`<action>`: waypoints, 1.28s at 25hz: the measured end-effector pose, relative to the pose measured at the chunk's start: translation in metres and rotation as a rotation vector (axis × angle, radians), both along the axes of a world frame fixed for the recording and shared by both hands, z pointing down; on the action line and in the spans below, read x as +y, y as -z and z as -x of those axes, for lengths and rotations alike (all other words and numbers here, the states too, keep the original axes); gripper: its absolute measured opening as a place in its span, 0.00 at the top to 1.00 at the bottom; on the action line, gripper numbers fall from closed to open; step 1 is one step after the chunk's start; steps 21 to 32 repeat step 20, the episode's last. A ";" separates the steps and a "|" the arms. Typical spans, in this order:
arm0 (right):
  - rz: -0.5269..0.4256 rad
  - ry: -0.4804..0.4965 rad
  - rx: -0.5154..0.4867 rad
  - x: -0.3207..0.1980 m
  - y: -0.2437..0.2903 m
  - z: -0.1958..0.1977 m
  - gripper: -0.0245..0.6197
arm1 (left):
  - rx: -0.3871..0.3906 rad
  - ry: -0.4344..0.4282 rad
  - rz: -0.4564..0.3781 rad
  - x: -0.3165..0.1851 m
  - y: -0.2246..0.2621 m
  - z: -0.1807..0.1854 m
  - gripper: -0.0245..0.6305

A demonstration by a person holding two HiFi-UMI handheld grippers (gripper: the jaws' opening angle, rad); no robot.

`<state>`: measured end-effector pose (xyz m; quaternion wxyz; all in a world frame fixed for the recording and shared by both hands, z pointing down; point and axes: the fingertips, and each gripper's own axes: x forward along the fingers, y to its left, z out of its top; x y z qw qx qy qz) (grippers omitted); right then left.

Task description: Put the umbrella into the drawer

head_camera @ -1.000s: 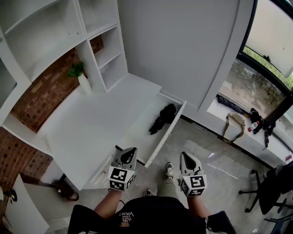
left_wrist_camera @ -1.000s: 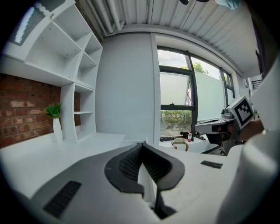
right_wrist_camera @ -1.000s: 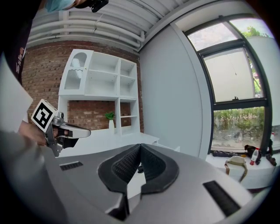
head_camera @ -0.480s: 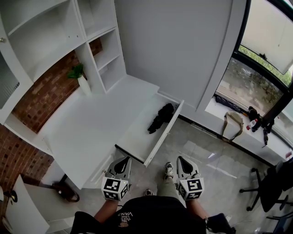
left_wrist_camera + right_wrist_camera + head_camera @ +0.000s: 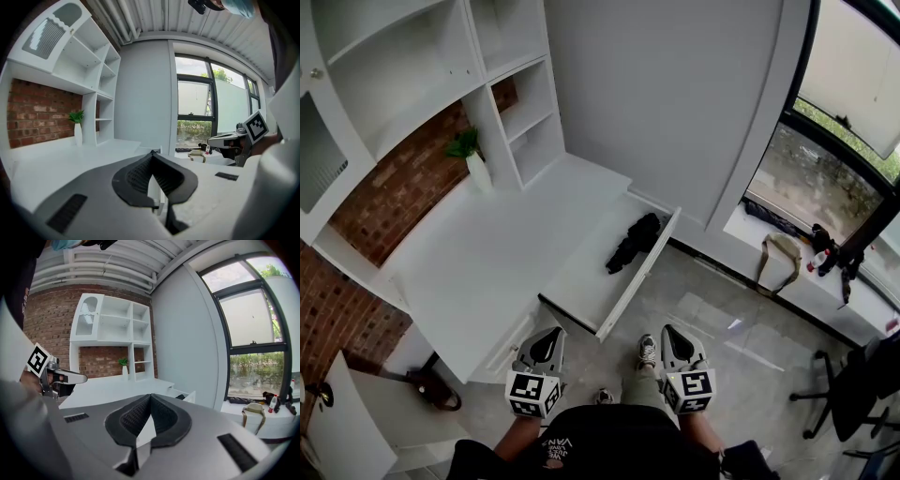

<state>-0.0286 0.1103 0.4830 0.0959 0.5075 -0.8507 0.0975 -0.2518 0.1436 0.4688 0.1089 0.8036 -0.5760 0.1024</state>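
Note:
A black folded umbrella lies in the far end of the open white drawer, which sticks out from the white desk. Both grippers hang in front of the drawer's near corner, apart from it, over the grey floor. My left gripper is shut and holds nothing; in the left gripper view its jaws meet at the tip. My right gripper is likewise shut and empty. In the right gripper view the umbrella shows as a small dark shape behind the drawer front.
A plant in a white vase stands at the desk's back by the white shelves. A beige bag and a bottle lie on the window ledge. A dark chair stands right, a dark bag on the floor left.
Both grippers have drawn back from the drawer's near corner toward the person. The umbrella and drawer have not moved.

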 end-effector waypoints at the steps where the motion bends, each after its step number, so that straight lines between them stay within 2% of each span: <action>1: 0.000 -0.002 0.001 0.000 0.001 0.000 0.97 | 0.001 0.005 -0.001 0.001 0.000 0.001 0.95; 13: -0.017 -0.042 0.007 -0.010 0.004 -0.007 0.97 | -0.002 0.015 -0.018 -0.003 0.004 0.006 0.95; 32: -0.023 -0.051 0.016 -0.017 0.003 -0.010 0.97 | 0.010 0.017 -0.011 -0.011 0.003 0.002 0.95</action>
